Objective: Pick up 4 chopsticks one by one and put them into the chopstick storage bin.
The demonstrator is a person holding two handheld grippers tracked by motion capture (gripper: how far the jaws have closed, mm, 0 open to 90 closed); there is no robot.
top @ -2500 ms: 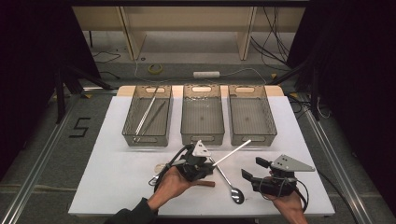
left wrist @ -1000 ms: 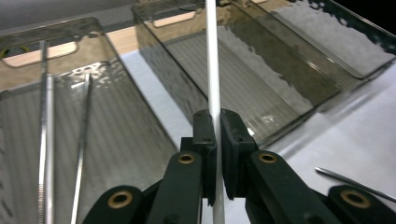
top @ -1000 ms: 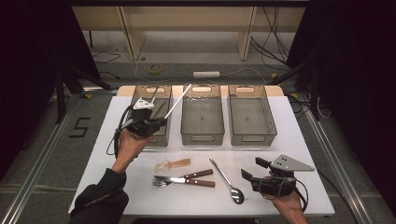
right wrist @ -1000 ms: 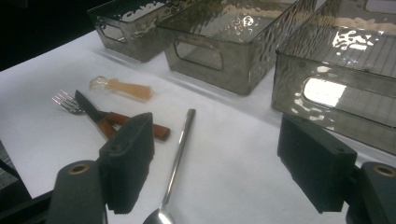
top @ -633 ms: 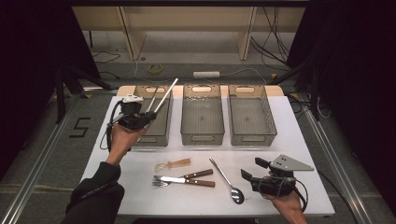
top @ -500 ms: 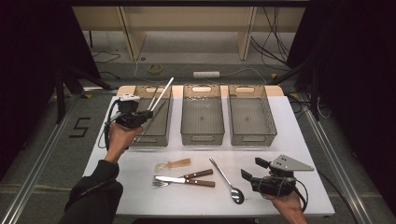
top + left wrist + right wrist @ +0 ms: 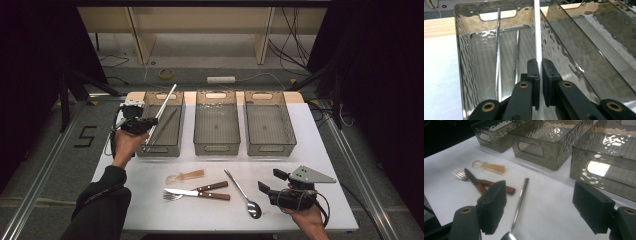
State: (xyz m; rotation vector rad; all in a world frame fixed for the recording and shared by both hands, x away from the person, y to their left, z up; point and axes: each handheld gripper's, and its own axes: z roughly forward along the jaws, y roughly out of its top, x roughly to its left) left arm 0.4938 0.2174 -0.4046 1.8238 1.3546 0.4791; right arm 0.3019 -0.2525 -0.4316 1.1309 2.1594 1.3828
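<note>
White tabletop (image 7: 150,175) carries three smoky bins. Left gripper (image 7: 539,65), jaws clamped on a white chopstick (image 7: 537,30), holds it tilted over the left bin (image 7: 172,150); best lowered alongside the metal chopsticks (image 7: 498,50) before letting go. Right gripper (image 7: 541,207) gapes empty. Floor mark (image 7: 86,136) reads "5".
</note>
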